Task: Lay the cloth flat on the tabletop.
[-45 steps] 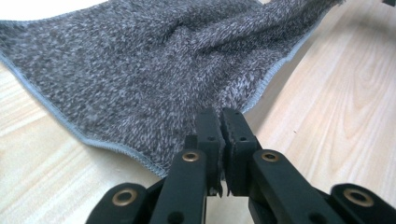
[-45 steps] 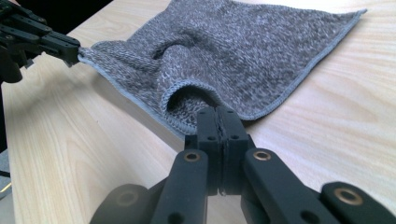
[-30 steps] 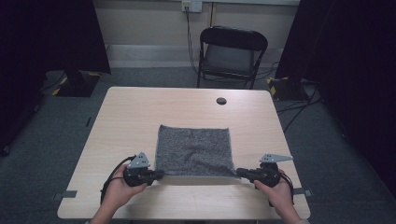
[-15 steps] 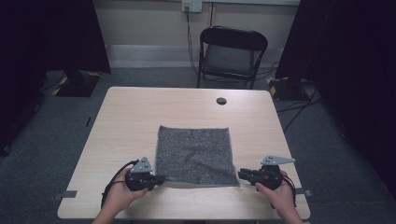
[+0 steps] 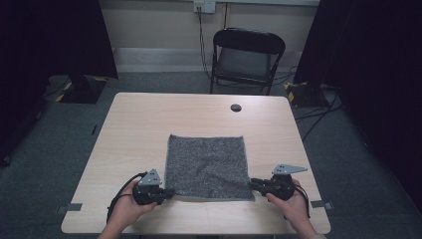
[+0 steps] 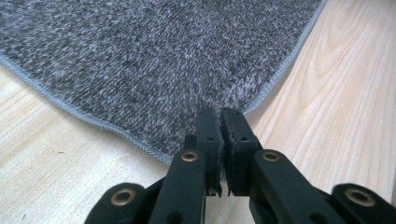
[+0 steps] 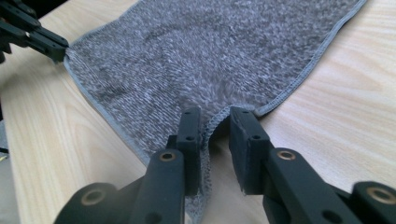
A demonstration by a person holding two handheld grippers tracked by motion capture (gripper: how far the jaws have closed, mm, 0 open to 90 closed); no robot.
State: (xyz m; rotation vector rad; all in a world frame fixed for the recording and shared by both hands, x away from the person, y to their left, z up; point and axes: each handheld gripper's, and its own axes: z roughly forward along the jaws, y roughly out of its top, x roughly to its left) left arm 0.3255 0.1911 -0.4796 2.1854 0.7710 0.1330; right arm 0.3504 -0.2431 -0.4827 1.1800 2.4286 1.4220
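Note:
A grey fuzzy cloth [image 5: 206, 164] lies spread flat in a square on the light wooden table [image 5: 144, 124]. My left gripper [image 5: 169, 192] is at the cloth's near left corner. In the left gripper view my left gripper [image 6: 219, 114] has its jaws pressed together on that corner of the cloth [image 6: 154, 60]. My right gripper [image 5: 251, 185] is at the near right corner. In the right gripper view my right gripper [image 7: 215, 114] stands open, with the hemmed corner of the cloth [image 7: 205, 60] rising in the gap beside one jaw. The left gripper [image 7: 46, 44] also shows there, at the cloth's far corner.
A small dark round hole [image 5: 236, 107] marks the table's far side. A black folding chair [image 5: 246, 55] stands behind the table. Dark curtains hang on both sides. Bare wood runs all round the cloth, with a narrow strip along the near edge.
Both grippers have drawn slightly toward the near edge, taking the cloth's near hem with them. The cloth now lies flatter and straighter.

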